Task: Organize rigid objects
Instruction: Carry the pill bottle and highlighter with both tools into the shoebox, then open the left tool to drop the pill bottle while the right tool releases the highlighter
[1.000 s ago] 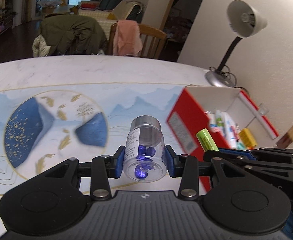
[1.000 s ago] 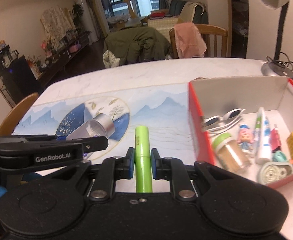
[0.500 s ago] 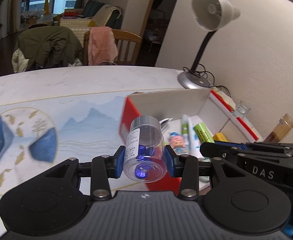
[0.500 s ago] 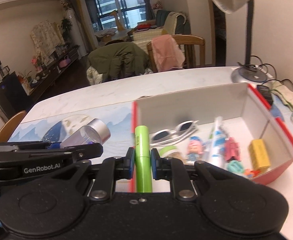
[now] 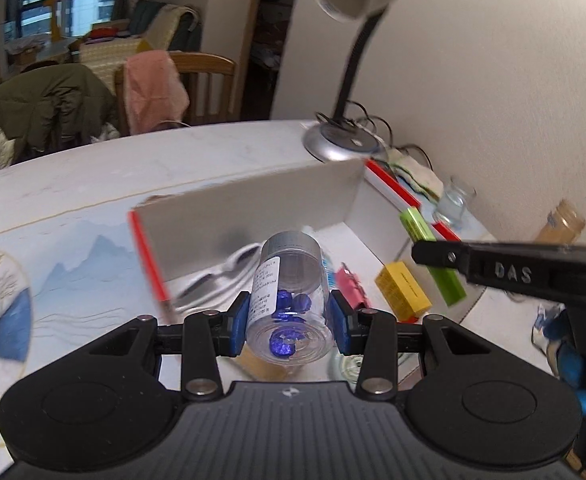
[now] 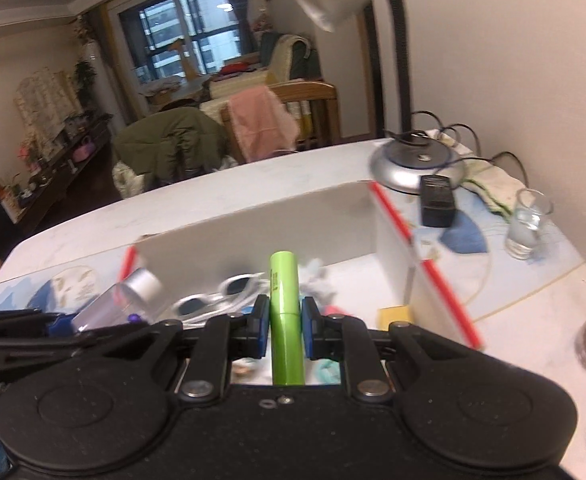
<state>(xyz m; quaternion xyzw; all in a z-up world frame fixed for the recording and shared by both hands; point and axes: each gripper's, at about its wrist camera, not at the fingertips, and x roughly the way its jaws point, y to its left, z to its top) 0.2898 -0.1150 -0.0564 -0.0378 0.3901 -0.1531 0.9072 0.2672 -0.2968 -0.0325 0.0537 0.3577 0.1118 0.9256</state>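
1. Between the blue pads of the left gripper [image 5: 289, 322], a clear plastic jar with a silver screw cap [image 5: 291, 300] is clamped at its lower body, the jaws part-way apart to its width; blue foil-wrapped pieces lie inside it, and its cap points away from the gripper.
2. Ahead of and below the left gripper sits a shallow cardboard box with white inner walls and red outer edges [image 5: 253, 216]; the held jar hangs over its interior.
3. Inside the box, left of the jar, lie white-framed sunglasses [image 5: 213, 276]; to its right lie a pink flat item [image 5: 351, 284], blurred, and a small yellow rectangular box [image 5: 403, 294].
4. Between the pads of the right gripper [image 6: 287, 322], a lime-green cylindrical tube [image 6: 285, 312] is pinched at mid-length, the jaws nearly closed on it; the tube points forward over the box.
5. To the left of the right gripper, the jar and the left gripper's dark finger are in sight, close alongside.
6. Beyond the box's far right corner stands a grey lamp base with a black gooseneck [image 6: 417, 164]; a black adapter [image 6: 437, 200] lies just beside it.
7. To the right of the box, on the patterned table mat [image 6: 533, 276], stands a small clear glass [image 6: 529, 224], well apart from both grippers.
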